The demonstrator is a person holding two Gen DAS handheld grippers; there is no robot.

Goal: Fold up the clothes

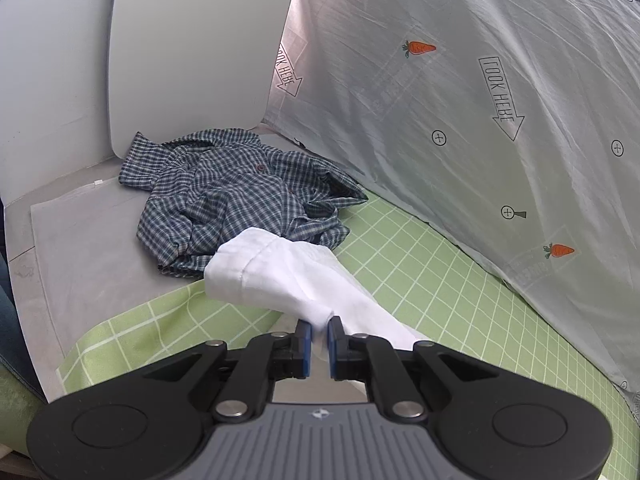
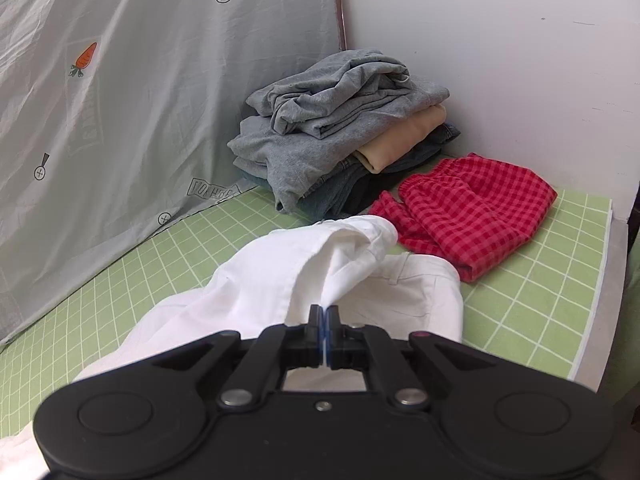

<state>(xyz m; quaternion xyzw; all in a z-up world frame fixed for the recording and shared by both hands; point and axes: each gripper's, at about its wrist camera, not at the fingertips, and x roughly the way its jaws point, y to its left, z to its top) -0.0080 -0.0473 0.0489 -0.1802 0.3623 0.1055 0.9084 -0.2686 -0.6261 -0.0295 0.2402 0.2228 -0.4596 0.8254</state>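
Folding of the white garment (image 2: 280, 280) appears to be under way, and it is gripped at two places at once: the left gripper (image 1: 319, 330) is narrowed onto a bunched white edge, and the right gripper (image 2: 323, 322) is pinched almost fully closed on a raised fold of the same cloth. The garment is spread on the green checked mat (image 2: 540, 300), with a hemmed tube, judged to be a trouser leg, directed toward 11 o'clock in the left wrist view, where it reaches the crumpled blue plaid shirt (image 1: 240, 200). In the right wrist view the long axis is judged to run from 7 o'clock to 1 o'clock, with a flat white panel lying at 2 o'clock of the fingers. A stack of folded clothes (image 2: 340, 128) is seen at 12 o'clock and red checked shorts (image 2: 472, 216) at 2 o'clock, just beside the white cloth. The next move is thought to call for both held parts being carried over together and laid flat, so that the edges are matched
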